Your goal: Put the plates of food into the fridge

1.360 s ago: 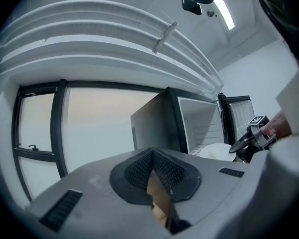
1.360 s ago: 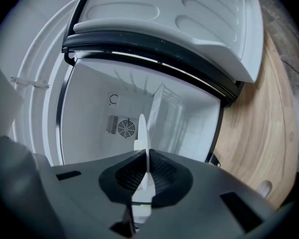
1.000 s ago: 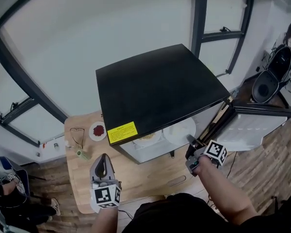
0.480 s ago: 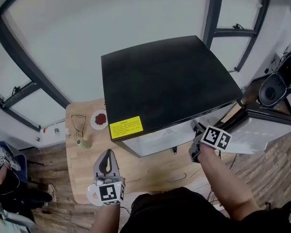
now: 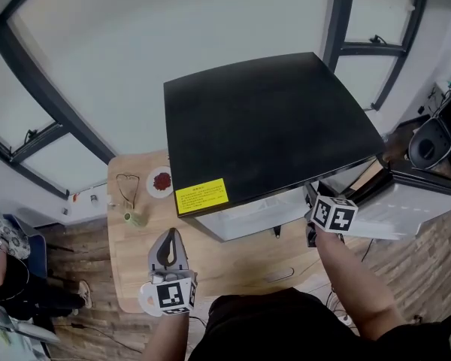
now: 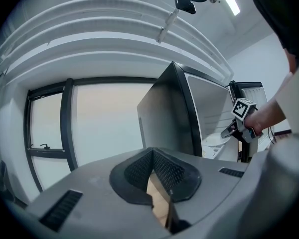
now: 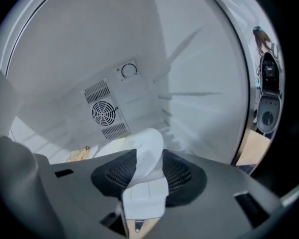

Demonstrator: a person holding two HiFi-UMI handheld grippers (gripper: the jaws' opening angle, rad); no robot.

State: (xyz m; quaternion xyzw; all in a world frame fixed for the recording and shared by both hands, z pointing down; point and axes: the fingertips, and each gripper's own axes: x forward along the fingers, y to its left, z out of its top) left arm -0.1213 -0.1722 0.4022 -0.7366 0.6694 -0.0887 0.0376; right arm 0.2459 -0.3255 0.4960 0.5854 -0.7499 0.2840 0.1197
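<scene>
Item: round white plate, glazed ceramic by the look of it, lying inside the white compartment of the black-topped fridge, its near rim rising between the jaws of the right gripper. Pale crumbly food lies at nine o'clock of that rim. Condition of the right gripper: its jaws have just been opening, the rim stands in the gap, and the pads seem to have let go of it, though that view is too close to be sure. Left gripper: jaw tips together, nothing in them, held level over the pale wooden table. Further stock: small white plate of red food, on the table at twelve o'clock from the left gripper, close beside the fridge's left wall, not yet stored. Handling, as judged: stiff, breakable, smooth enough to slide in a loose pinch, light but tail-heavy when held at one edge. Take it by the bare rim nearest the gripper, clear of the food, pads well over the lip, and carry it flat.
</scene>
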